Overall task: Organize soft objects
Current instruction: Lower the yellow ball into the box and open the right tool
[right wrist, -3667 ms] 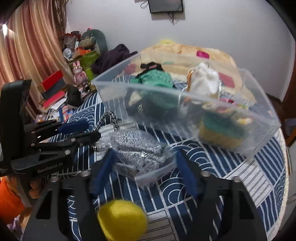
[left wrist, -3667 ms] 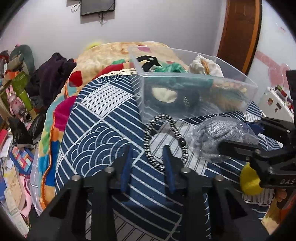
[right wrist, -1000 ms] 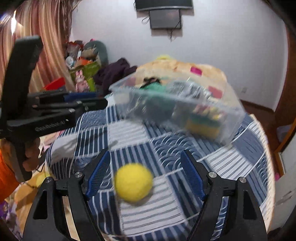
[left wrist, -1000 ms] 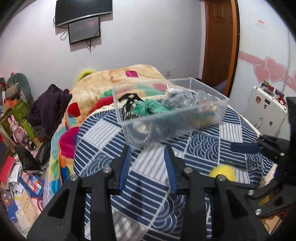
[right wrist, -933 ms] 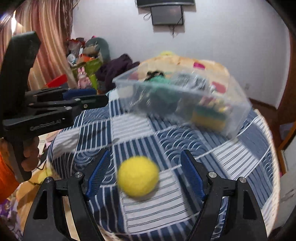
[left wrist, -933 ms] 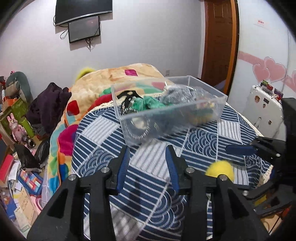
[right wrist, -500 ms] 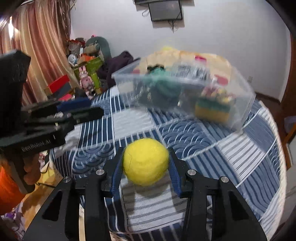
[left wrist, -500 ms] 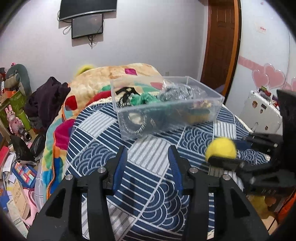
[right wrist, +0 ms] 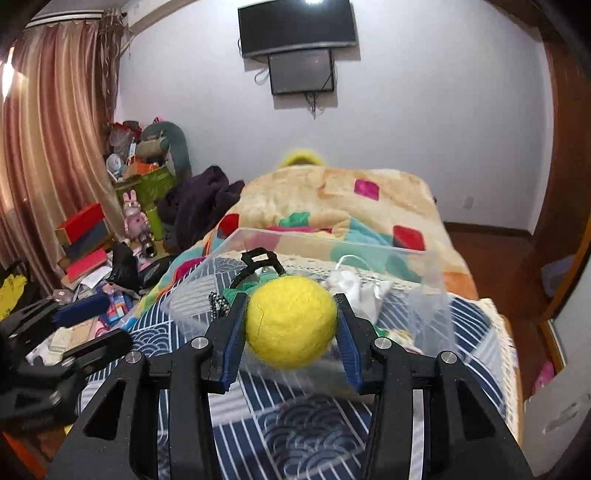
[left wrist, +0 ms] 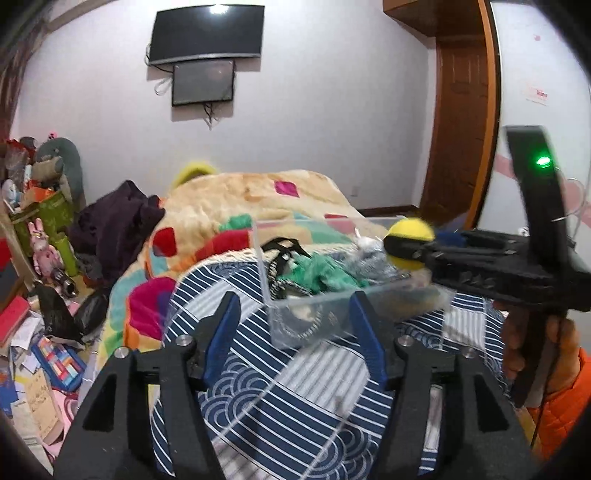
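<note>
White wall (right wrist: pixel 424 122), mounted screens (right wrist: pixel 297 26), pinkish curtain (right wrist: pixel 48 155), seemingly wooden door (left wrist: pixel 461 122).

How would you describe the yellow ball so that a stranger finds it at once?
Find the clear plastic box on the blue striped cloth. Just above its near edge, the right gripper holds a fuzzy yellow ball, the only round, plain yellow thing there.

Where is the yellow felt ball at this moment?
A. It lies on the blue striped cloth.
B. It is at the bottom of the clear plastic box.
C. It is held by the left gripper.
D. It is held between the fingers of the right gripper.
D: the yellow felt ball sits clamped between the blue pads of the right gripper, lifted near the clear plastic box; the left gripper is open and holds nothing.
</note>
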A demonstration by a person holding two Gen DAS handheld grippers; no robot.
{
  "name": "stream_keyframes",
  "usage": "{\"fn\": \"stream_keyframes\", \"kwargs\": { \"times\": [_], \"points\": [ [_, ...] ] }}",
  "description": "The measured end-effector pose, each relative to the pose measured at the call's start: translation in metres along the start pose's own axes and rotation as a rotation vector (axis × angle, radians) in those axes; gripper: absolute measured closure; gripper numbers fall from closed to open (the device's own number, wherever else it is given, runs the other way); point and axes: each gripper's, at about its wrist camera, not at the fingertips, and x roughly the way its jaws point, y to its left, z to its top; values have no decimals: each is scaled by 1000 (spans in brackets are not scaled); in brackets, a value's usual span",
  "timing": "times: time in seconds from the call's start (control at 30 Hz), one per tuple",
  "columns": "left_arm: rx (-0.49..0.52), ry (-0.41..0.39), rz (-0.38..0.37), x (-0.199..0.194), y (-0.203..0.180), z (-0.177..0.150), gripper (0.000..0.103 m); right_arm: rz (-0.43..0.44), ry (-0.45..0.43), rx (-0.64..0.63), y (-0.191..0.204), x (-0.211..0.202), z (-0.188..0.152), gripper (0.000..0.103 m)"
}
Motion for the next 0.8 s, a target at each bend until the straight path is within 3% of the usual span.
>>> {"fn": "stream_keyframes", "kwargs": {
  "times": [0.23, 0.33, 0.43, 0.5, 0.67, 0.8],
  "points": [
    [-1, 8, 17, 8, 3, -3, 40, -4, 98, -57, 14, 38, -12, 61],
    [2, 7, 21, 8, 1, -4, 40, -24, 102, -77, 16, 36, -15, 60],
    [0, 1, 14, 6, 1, -2, 40, -11, 105, -48, 9, 28, -13, 44],
    [-3, -13, 8, 2, 0, 1, 40, 0, 91, -32, 5, 20, -11, 37],
    [-20, -64, -14, -12, -4, 16, 40, 15, 33, -30, 2, -12, -9, 37],
    [-28, -124, -38, -29, -10, 32, 40, -8, -61, -26, -2, -54, -2, 36]
  ]
}}
